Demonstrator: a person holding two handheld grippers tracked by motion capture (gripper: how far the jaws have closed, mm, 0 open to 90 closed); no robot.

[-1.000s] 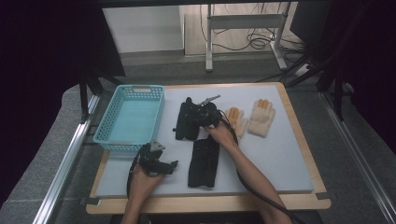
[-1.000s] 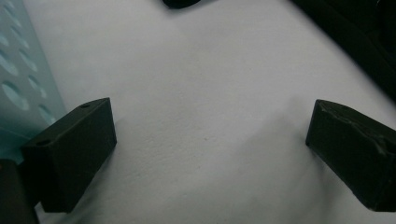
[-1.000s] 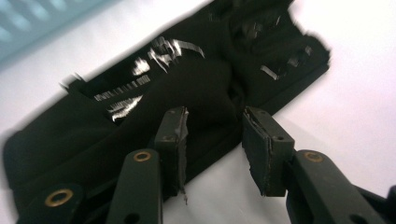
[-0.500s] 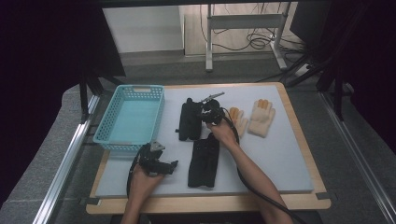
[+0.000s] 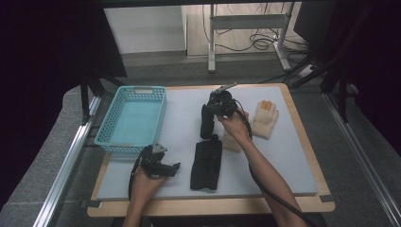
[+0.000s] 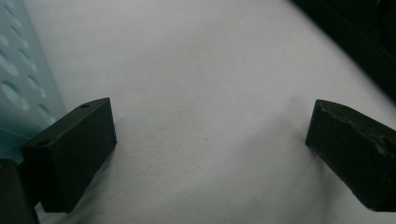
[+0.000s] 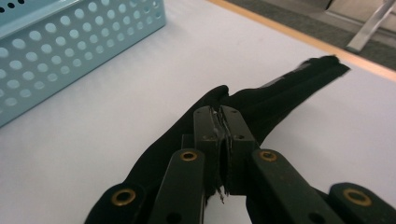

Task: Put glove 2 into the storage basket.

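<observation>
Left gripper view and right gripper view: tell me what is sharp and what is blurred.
Left gripper view: the black fingers are fairly sharp; the blue basket at the left edge is soft, the mat lit evenly with faint shadows. Right gripper view: the closed fingers and the black glove are sharp; the table's far edge blurs.

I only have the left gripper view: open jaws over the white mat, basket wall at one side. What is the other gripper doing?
Observer: The right gripper is shut on a black glove.
Operator: Any more gloves on the table?
Observer: A second black glove lies flat on the mat, between the person's two hands in the high view.
Operator: Just black ones?
Observer: No, a cream glove with orange fingertips lies to the right of the right gripper.
</observation>
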